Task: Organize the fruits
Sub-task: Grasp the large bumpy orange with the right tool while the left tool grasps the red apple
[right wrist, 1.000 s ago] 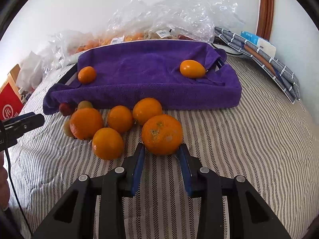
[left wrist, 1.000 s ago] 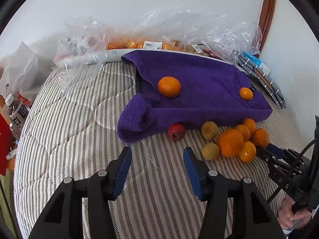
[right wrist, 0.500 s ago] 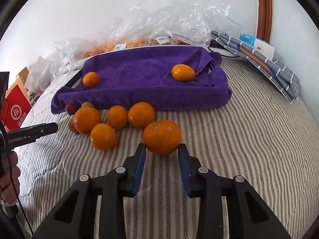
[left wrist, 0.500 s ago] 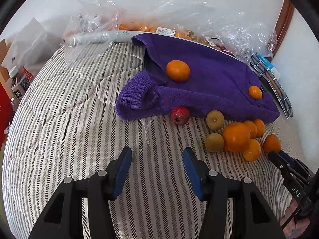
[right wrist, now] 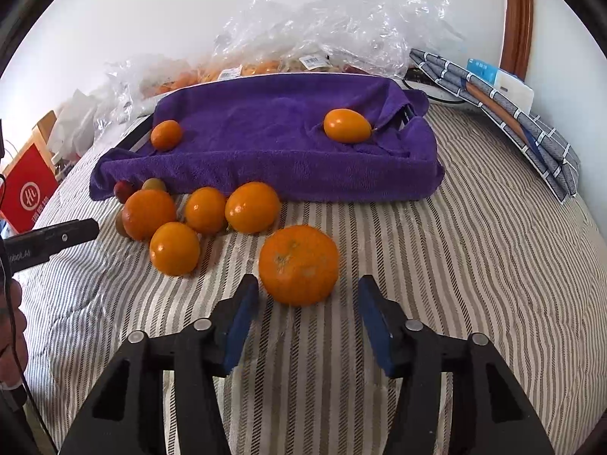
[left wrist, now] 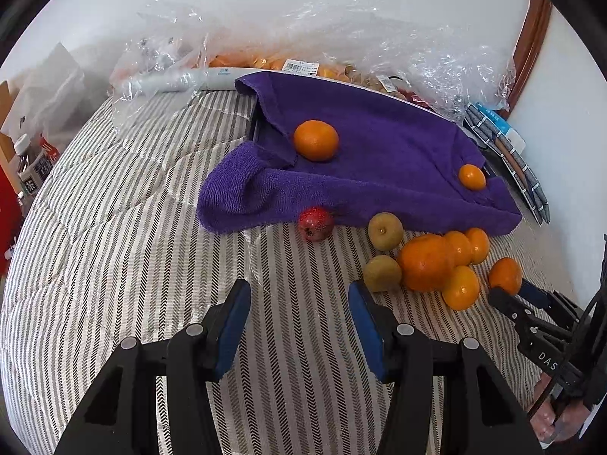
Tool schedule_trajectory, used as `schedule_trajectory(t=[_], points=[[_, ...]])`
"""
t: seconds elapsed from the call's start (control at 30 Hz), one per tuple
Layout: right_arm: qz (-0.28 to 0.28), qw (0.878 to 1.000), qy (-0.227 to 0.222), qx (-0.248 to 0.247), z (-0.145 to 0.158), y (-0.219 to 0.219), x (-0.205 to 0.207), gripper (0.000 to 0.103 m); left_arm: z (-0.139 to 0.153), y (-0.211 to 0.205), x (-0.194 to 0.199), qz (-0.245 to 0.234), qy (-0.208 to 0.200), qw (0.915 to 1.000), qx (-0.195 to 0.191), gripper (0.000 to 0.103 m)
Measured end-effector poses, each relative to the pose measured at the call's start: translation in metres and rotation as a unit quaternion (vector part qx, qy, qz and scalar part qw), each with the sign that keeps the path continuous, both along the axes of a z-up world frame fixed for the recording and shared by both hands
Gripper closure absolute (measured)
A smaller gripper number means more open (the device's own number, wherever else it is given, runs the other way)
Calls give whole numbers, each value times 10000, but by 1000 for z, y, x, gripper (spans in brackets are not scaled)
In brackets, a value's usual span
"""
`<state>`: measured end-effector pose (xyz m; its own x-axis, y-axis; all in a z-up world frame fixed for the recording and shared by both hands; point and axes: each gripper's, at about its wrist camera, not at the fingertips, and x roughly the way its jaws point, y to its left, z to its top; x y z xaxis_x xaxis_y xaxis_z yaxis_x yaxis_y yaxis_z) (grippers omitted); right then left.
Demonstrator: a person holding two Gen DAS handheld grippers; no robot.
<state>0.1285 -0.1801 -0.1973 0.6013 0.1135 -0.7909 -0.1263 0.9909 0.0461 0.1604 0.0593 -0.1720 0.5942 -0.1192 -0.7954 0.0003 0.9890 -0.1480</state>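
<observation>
A purple towel (right wrist: 288, 140) covers a tray on the striped bed and holds two oranges (right wrist: 347, 126), (right wrist: 165, 134). A cluster of oranges (right wrist: 205, 210), two green-brown fruits (left wrist: 385, 231) and a red fruit (left wrist: 315, 223) lie in front of it. One large orange (right wrist: 299, 264) lies apart on the bed, just ahead of my right gripper (right wrist: 308, 316), which is open and not touching it. My left gripper (left wrist: 299, 324) is open and empty, short of the red fruit. The right gripper also shows in the left wrist view (left wrist: 512, 297).
Clear plastic bags of fruit (right wrist: 303, 38) lie behind the towel by the wall. Folded grey cloths (right wrist: 504, 113) lie at the right. A red box (right wrist: 28, 193) and bottles (left wrist: 32, 167) stand past the bed's left edge.
My right gripper has opened and drawn back, leaving the large orange on the bed. My left gripper has moved closer to the fruits.
</observation>
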Motion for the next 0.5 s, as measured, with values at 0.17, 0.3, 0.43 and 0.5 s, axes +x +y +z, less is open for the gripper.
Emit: schedule_trajectory(t=[0.17, 0.3, 0.43, 0.5], points=[[67, 10000, -21, 70, 0, 2, 12, 59, -4, 7, 17, 177, 38, 9993, -323, 52], [52, 9997, -52, 253, 2, -2, 12, 61, -6, 4, 29, 182, -83, 9992, -333, 52], [39, 9992, -110, 390, 3, -5, 10, 61, -9, 0, 39, 182, -226, 9986, -453, 56], [65, 9993, -113, 364, 3, -3, 10, 61, -10, -2, 41, 210, -258, 9986, -405, 67]])
